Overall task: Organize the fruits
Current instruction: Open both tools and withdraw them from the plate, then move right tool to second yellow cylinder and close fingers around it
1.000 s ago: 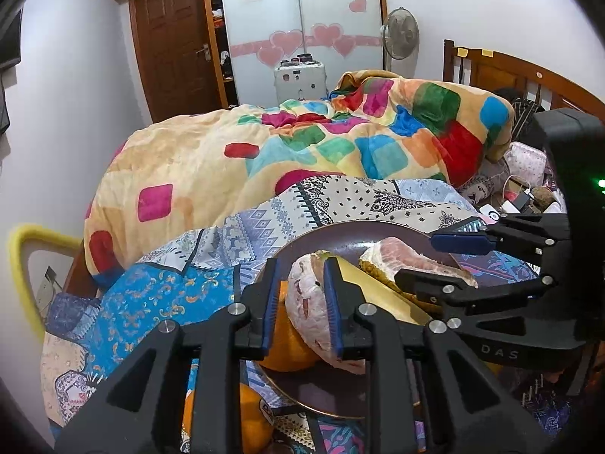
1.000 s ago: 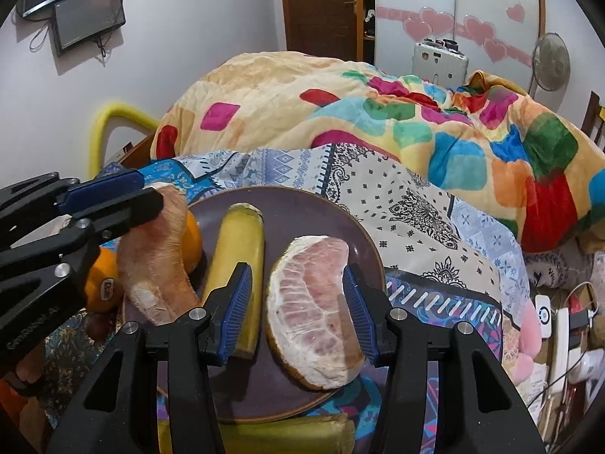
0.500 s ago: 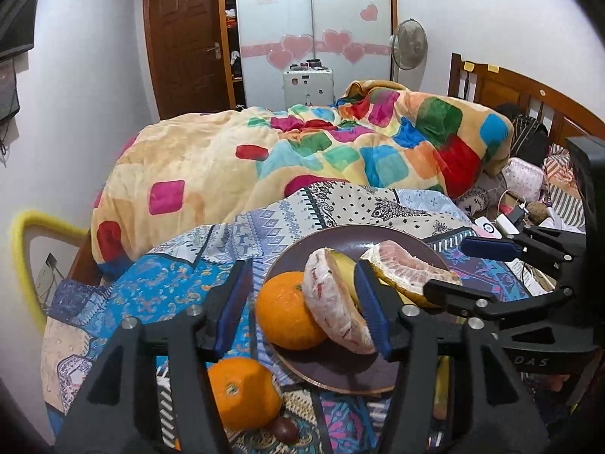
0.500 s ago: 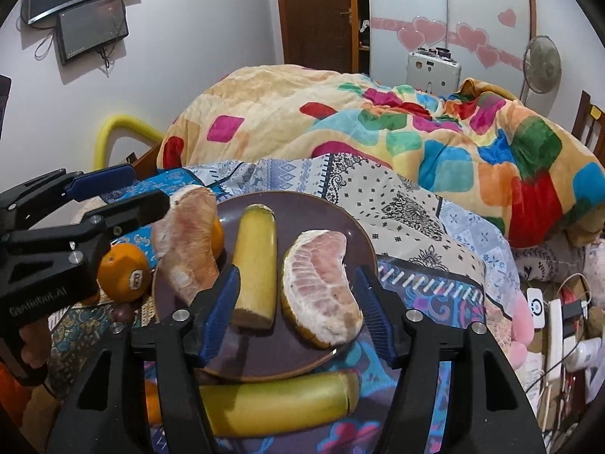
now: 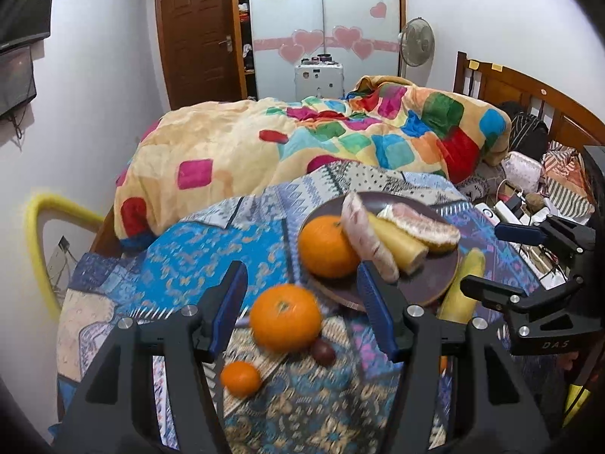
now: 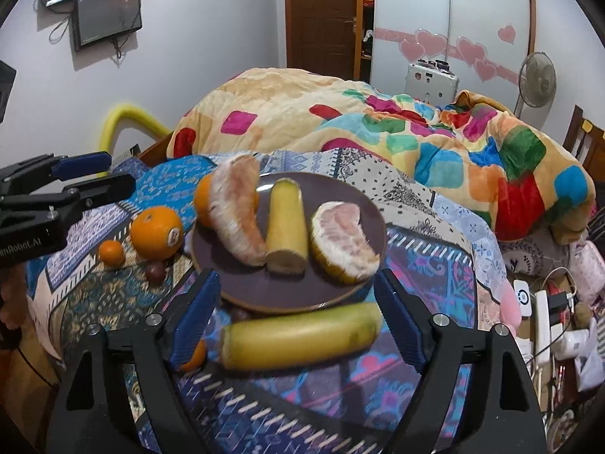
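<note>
A dark plate (image 6: 340, 204) on the patterned cloth holds an orange (image 5: 327, 246), two pomelo wedges (image 6: 236, 210) (image 6: 342, 242) and a banana piece (image 6: 287, 223). Off the plate lie a large orange (image 5: 285, 321), a small orange (image 5: 241, 378), a dark round fruit (image 5: 323, 352) and a whole banana (image 6: 298, 336). My left gripper (image 5: 302, 314) is open and empty, raised over the large orange. My right gripper (image 6: 298, 325) is open and empty, its fingers either side of the whole banana.
The cloth covers the foot of a bed with a bright patchwork quilt (image 5: 321, 143) behind the plate. Chargers, cables and small items (image 6: 548, 310) clutter the right side. A yellow tube frame (image 5: 41, 212) stands at the left by the wall.
My left gripper let go of the pomelo wedge on the plate, opened wide and pulled back toward the loose oranges. My right gripper also drew back from the plate, opening wider over the whole banana.
</note>
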`<action>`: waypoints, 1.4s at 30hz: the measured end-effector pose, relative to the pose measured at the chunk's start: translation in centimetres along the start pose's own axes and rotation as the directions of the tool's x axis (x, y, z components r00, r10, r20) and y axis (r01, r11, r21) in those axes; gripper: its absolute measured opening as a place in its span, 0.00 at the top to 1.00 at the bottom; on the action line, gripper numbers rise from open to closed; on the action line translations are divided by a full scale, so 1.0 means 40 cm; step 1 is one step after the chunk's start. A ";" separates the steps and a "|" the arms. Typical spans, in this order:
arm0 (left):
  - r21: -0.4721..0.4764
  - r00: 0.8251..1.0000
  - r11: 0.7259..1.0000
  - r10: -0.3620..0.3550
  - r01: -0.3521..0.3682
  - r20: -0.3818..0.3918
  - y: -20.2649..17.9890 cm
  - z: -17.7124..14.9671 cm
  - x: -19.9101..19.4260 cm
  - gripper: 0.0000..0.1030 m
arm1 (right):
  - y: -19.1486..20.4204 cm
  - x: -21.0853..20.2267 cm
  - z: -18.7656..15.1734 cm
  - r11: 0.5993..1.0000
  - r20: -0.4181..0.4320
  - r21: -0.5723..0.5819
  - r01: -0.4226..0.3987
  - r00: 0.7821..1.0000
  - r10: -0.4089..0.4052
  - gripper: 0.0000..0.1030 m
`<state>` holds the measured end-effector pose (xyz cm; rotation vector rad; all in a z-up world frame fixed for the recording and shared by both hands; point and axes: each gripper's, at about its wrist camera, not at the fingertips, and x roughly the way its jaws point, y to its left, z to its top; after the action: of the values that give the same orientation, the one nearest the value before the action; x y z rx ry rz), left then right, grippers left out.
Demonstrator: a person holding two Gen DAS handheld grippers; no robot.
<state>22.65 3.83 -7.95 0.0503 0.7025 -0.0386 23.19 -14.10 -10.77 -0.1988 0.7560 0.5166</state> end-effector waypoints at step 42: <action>-0.068 0.991 0.996 -0.062 0.054 -0.122 0.062 -0.137 0.068 0.41 | -0.090 -0.028 -0.165 0.999 -0.172 0.018 0.048 0.984 -0.044 0.53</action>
<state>21.32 6.58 -13.78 -0.0302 0.8289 -0.0687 20.39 -19.94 -14.77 -0.2417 0.9226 0.4506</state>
